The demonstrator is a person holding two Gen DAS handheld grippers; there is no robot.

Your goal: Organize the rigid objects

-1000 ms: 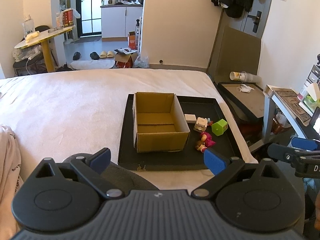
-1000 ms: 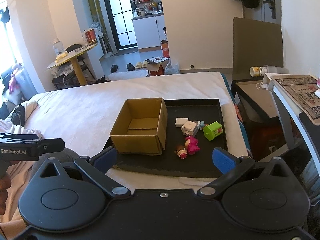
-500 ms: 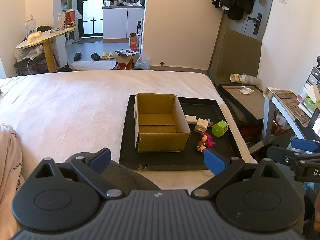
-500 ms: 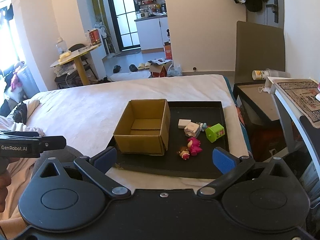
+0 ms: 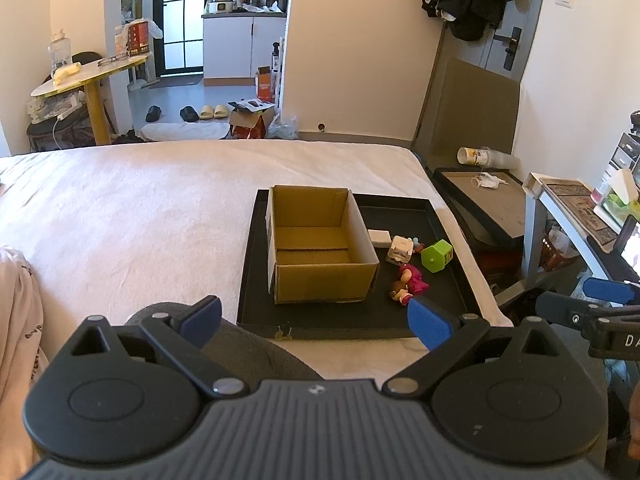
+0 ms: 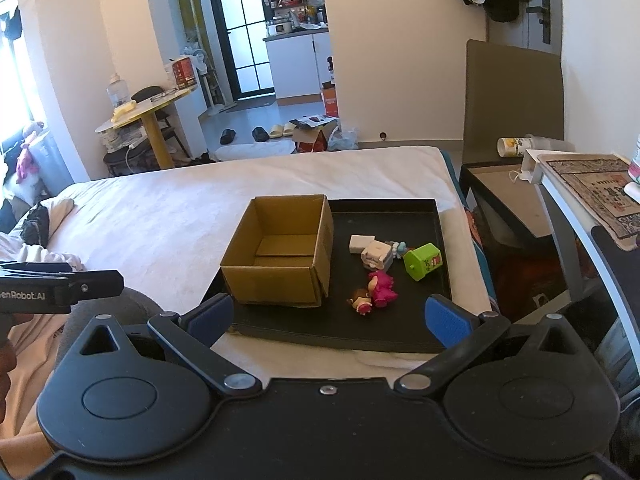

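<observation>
Toys (image 6: 376,276) lie bunched beside the cardboard box (image 6: 280,256); both tongs (image 5: 314,318) (image 6: 328,316) gape released, risking a double pick-up

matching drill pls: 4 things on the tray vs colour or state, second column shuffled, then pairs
Things:
1. box
2. cube
3. doll
4. block

Colour or state:
A. pink, lying down
B. green, tilted
C. brown, open, nothing inside
D. white, flat, beside the box

Pairs: 1-C, 2-B, 3-A, 4-D

All four sit on the black tray.
</observation>
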